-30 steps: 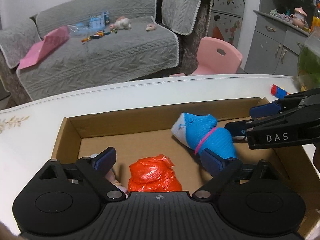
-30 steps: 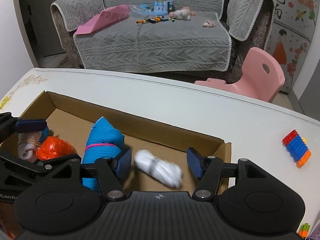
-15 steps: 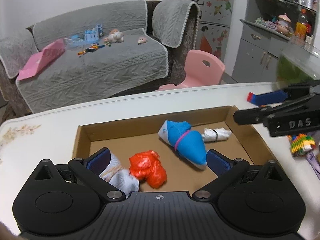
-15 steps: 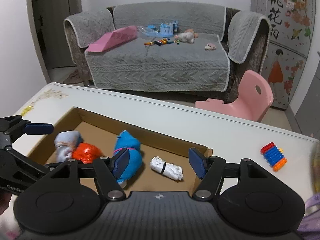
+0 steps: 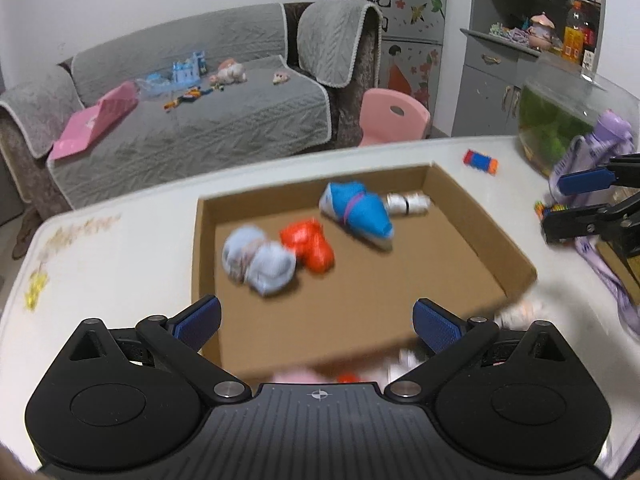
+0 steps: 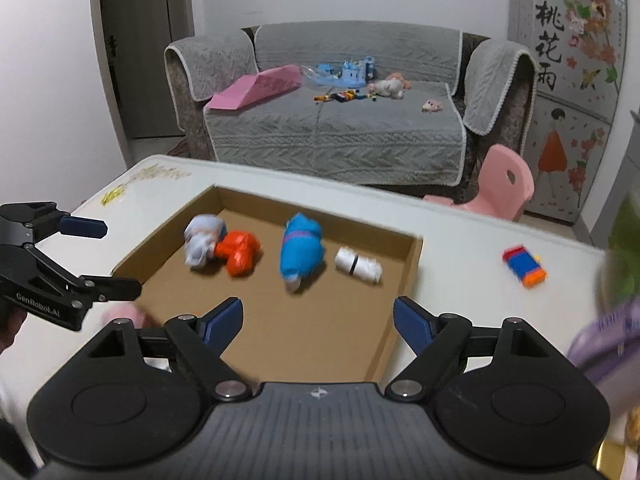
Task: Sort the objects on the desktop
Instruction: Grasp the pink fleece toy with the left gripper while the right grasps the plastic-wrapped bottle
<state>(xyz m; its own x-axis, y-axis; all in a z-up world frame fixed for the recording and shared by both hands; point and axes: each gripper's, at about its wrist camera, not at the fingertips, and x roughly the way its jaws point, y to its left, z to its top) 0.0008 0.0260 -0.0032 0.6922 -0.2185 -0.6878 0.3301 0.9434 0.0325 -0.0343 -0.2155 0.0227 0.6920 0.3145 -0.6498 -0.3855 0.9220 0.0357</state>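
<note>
Inside the cardboard box (image 6: 404, 280) lie four rolled bundles, pale blue (image 6: 202, 238), orange (image 6: 240, 250), bright blue (image 6: 300, 250) and white (image 6: 358, 264), while the left hand-held gripper (image 5: 316, 322) gapes empty and the right hand-held gripper (image 6: 318, 320) is opening, empty.

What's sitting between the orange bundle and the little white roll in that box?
The blue bundle lies between the orange bundle and the white roll; the right wrist view shows it clearest.

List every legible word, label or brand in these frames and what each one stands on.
"桃花雨": on the fridge door.
"GenRobot.AI": on the left tongs, seen from the right wrist view.
Labels on the shelf bottles: too small to read.
</note>
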